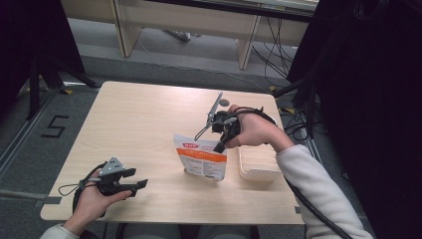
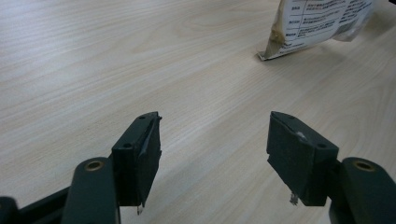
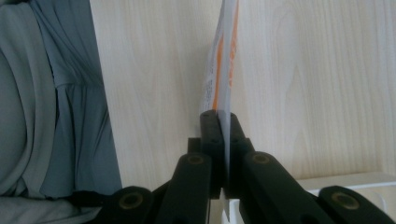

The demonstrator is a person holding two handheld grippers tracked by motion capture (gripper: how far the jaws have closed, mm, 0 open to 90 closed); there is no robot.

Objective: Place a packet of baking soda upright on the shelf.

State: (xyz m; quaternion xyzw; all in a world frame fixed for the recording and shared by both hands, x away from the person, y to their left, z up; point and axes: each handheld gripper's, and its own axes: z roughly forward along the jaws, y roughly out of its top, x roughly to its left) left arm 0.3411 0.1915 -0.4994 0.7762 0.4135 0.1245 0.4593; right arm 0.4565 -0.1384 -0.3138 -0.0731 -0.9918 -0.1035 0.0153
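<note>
Right claw (image 3: 223, 122) is clamped tight on the top edge of the pouch (image 3: 223, 65), jaws pressed together with the thin white-and-orange film pinched between them. From the high view that same right claw (image 1: 219, 147) grips the pouch (image 1: 201, 158) at its upper right corner, and the pouch stands upright near the middle of the tabletop (image 1: 139, 119), its bottom edge apparently down on the wood. Just beside it on the right sits a pale ribbed tray (image 1: 259, 163), close to the edge of the tabletop. Out to the left, the left claw (image 1: 137, 178) rests low near the front edge, jaws spread wide with nothing between them; its own camera looks across bare wood toward the printed back of the pouch (image 2: 322, 23), well apart from it.

Reading the play: this looks like the carry step, pouch gripped and about to travel, most likely toward that tray. The next move calls for a clean lift so the floppy bottom clears the tray's wall, then a short swing right and a gentle lowering before letting go. The left claw looks free to steady the pouch if it sags.
</note>
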